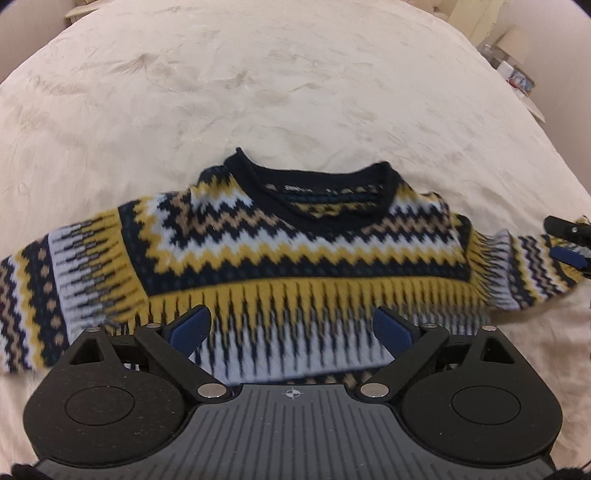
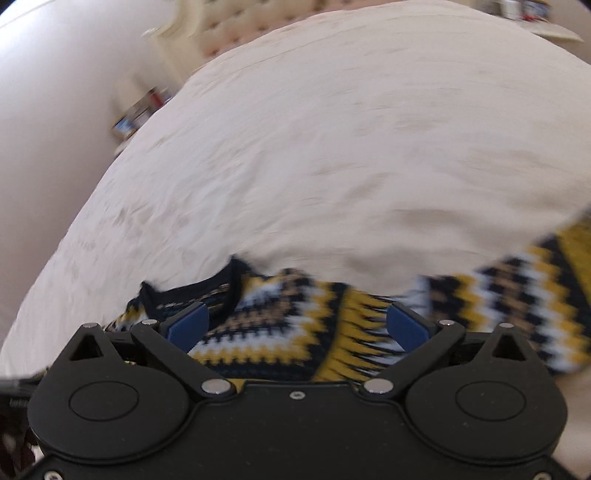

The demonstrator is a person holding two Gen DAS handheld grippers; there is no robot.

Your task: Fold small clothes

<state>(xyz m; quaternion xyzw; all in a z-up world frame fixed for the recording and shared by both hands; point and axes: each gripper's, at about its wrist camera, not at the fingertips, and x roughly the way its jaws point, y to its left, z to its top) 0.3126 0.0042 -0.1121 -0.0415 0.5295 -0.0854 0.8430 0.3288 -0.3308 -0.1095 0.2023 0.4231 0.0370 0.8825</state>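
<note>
A small knitted sweater in navy, yellow, white and tan zigzags lies flat on the cream bedspread, its navy collar toward the far side and both sleeves spread sideways. My left gripper hangs open above the sweater's lower body, with nothing between its blue pads. My right gripper is open too, above the sweater near the collar and right shoulder; that view is blurred. The right gripper's fingertips show at the right edge of the left wrist view, over the right sleeve's end.
The bedspread covers a wide bed on all sides of the sweater. A tufted headboard stands at the far end. Small items sit on a side table beyond the bed's right edge.
</note>
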